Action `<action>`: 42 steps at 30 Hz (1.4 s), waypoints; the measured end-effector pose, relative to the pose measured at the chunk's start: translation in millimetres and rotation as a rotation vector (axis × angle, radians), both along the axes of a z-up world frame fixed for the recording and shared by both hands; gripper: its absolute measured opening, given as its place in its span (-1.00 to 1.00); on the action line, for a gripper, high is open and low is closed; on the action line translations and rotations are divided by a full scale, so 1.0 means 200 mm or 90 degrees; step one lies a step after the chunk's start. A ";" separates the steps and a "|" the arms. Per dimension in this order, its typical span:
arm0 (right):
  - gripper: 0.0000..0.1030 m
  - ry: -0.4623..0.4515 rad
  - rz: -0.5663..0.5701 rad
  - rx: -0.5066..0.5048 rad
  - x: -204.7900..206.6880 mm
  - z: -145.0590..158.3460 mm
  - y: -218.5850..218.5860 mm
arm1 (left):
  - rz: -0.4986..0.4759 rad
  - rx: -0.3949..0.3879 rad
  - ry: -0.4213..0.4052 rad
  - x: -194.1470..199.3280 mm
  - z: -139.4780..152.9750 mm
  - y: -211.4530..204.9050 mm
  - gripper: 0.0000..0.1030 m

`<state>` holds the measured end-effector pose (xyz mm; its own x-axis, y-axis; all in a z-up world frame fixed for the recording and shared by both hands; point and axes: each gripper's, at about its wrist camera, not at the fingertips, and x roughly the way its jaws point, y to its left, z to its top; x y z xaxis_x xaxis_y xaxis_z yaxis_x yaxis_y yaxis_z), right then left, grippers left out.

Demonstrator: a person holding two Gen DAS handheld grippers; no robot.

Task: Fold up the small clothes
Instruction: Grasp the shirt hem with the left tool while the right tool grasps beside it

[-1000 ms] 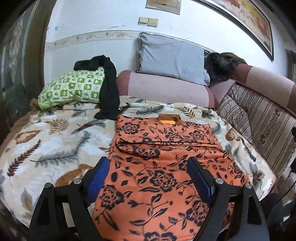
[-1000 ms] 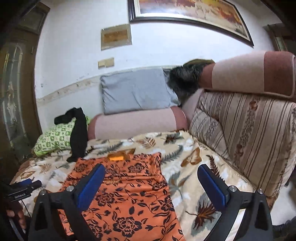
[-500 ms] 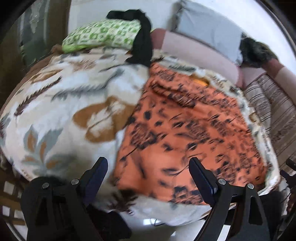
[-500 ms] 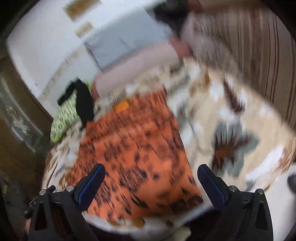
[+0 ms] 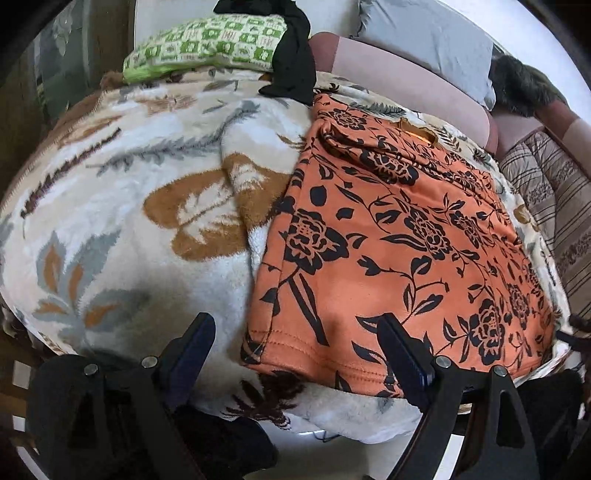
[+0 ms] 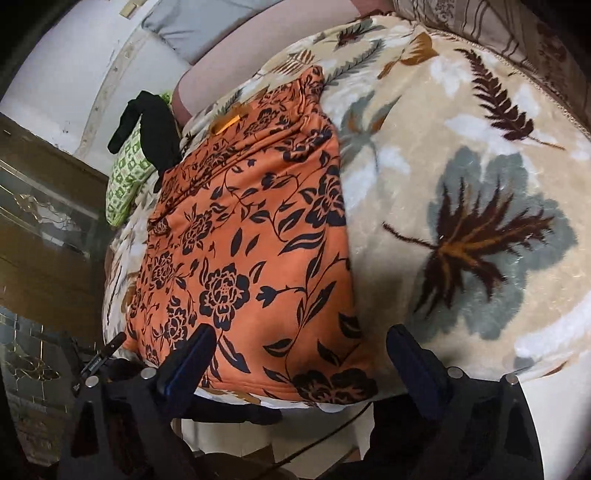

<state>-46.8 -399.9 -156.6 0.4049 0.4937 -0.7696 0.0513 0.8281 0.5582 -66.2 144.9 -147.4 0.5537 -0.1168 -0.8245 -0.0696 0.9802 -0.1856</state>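
An orange garment with black flowers (image 5: 399, 243) lies flat on the leaf-patterned blanket (image 5: 122, 221), sleeves folded in, hem toward me. My left gripper (image 5: 299, 350) is open, hovering over the hem's left corner, with one finger on each side of it. In the right wrist view the same garment (image 6: 251, 236) lies at centre left; my right gripper (image 6: 299, 354) is open over the hem's right corner at the blanket's (image 6: 461, 177) near edge. Neither gripper holds anything.
A green checked pillow (image 5: 207, 40) with a black garment (image 5: 291, 62) draped over it lies at the back left. A grey cushion (image 5: 424, 33) and pink bolster (image 5: 399, 81) sit behind. A striped sofa back (image 5: 554, 206) runs along the right. A wooden glass door (image 6: 40, 221) stands at left.
Both grippers have tilted down and dropped low toward the garment's near hem, each now over one bottom corner. Both stay open. The garment has not moved.
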 end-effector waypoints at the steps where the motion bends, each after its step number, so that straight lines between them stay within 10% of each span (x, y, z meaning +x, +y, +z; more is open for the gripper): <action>1: 0.69 0.012 0.004 0.002 0.00 -0.03 0.01 | 0.001 -0.010 0.006 0.00 -0.01 0.01 0.73; 5: 0.09 0.033 0.018 0.006 -0.01 -0.07 0.04 | 0.006 -0.033 0.023 0.01 -0.04 0.02 0.73; 10: 0.09 0.039 0.006 0.007 -0.03 -0.08 0.03 | 0.007 -0.041 0.011 0.00 -0.02 0.03 0.57; 12: 0.09 0.058 0.006 0.009 -0.02 -0.11 0.03 | 0.004 -0.034 0.011 0.00 -0.01 0.04 -0.01; 17: 0.05 0.064 0.003 0.006 -0.02 -0.12 0.03 | 0.005 -0.010 0.037 0.03 -0.06 0.05 -0.72; 19: -0.52 0.070 0.006 -0.003 -0.02 -0.12 0.04 | 0.004 -0.014 0.025 0.02 -0.03 0.05 -0.78; 21: -0.66 0.054 -0.001 0.003 -0.04 -0.08 0.02 | -0.003 -0.003 -0.006 0.00 0.02 0.03 -0.79; 25: -0.62 0.049 -0.018 -0.002 -0.05 -0.07 -0.01 | 0.002 0.011 0.009 0.03 -0.02 0.02 -0.68; 30: -0.33 0.083 -0.009 -0.011 -0.03 -0.13 0.01 | 0.011 0.002 0.013 0.02 -0.03 0.02 0.27; 31: -0.18 0.081 -0.003 -0.019 -0.03 -0.12 0.02 | 0.008 0.006 0.005 0.02 -0.02 0.01 0.27; 32: 0.38 0.084 -0.002 -0.035 -0.03 -0.11 0.03 | 0.005 0.011 0.005 0.02 -0.03 0.01 0.27; 34: 0.58 0.083 -0.005 -0.073 -0.04 -0.11 0.05 | -0.002 0.018 0.022 0.03 -0.05 0.00 0.23; 35: 0.58 0.087 -0.003 -0.076 -0.04 -0.12 0.05 | -0.007 0.019 0.032 0.04 -0.07 0.00 -0.25; 37: 0.10 0.104 -0.002 -0.066 -0.03 -0.16 0.04 | -0.007 0.029 0.049 0.05 -0.09 0.00 -0.65; 38: -0.61 0.120 0.006 -0.048 -0.02 -0.19 0.04 | -0.008 0.017 0.047 0.05 -0.08 0.01 -0.79; 42: -0.75 0.102 0.004 -0.015 -0.04 -0.14 0.04 | -0.020 -0.014 0.002 0.01 0.04 0.01 -0.82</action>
